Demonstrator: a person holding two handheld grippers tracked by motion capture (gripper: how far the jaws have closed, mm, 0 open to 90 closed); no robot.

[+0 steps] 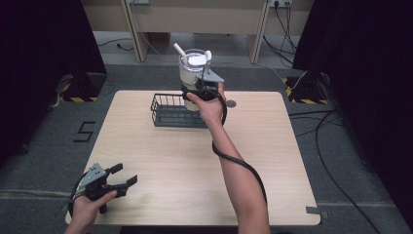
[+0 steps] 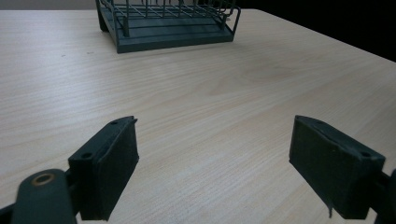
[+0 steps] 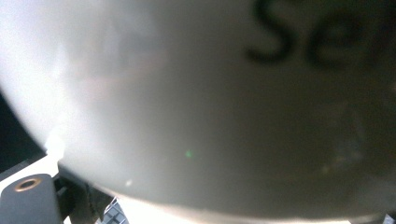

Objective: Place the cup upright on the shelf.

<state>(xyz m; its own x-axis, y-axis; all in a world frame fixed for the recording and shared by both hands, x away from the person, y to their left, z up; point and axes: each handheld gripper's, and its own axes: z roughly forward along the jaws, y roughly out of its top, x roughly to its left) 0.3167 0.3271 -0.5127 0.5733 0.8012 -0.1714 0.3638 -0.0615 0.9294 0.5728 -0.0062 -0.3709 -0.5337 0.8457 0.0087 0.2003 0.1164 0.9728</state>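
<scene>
Much bare bench lies open between my hands. At 7 o'clock my left tongs rest gaping wide near the edge. At 12 o'clock my right tongs grip the white cup, upright, raised over the wire basket, straw leaning toward 11.

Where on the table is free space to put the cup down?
Bare wood spans the table between the wire basket and the left gripper, and right of the forearm. Crowded: the far edge, where the right gripper holds the cup over the basket.
</scene>
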